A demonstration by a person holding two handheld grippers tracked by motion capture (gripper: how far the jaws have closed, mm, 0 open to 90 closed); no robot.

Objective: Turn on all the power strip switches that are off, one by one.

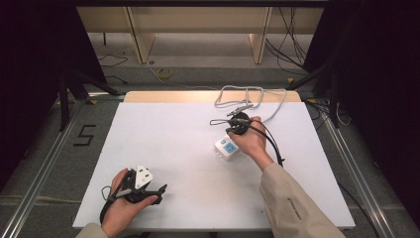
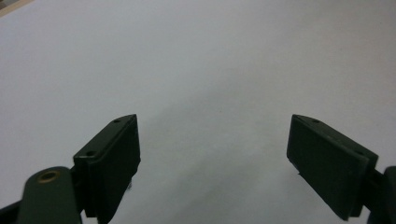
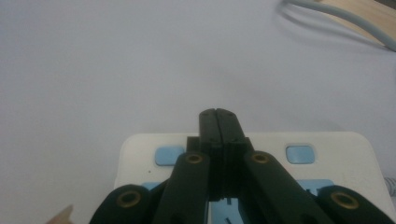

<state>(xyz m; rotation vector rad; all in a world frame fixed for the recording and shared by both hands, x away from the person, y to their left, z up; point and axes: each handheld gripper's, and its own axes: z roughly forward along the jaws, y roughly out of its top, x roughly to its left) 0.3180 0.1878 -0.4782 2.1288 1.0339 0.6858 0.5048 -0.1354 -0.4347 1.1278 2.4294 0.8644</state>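
Closed black jaws of the right hand-held gripper (image 3: 218, 114) hover over the white power strip (image 3: 327, 149), gripping nothing; the left hand-held gripper (image 2: 215, 154) gapes wide above the desk (image 2: 196, 56).

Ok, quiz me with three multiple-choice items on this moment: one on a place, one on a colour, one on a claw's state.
1. The power strip lies:
A. under the right claw
B. beside the left claw
C. on the floor

2. Its outlet faces are:
A. red
B. blue
C. green

3. The left claw's jaws are:
A. shut
B. gripping the cord
C. open, with nothing between them

Answers: 1 A, the right gripper view has the strip right beneath the shut jaws. 2 B, blue patches on white. 3 C, bare table shows between the wide jaws.
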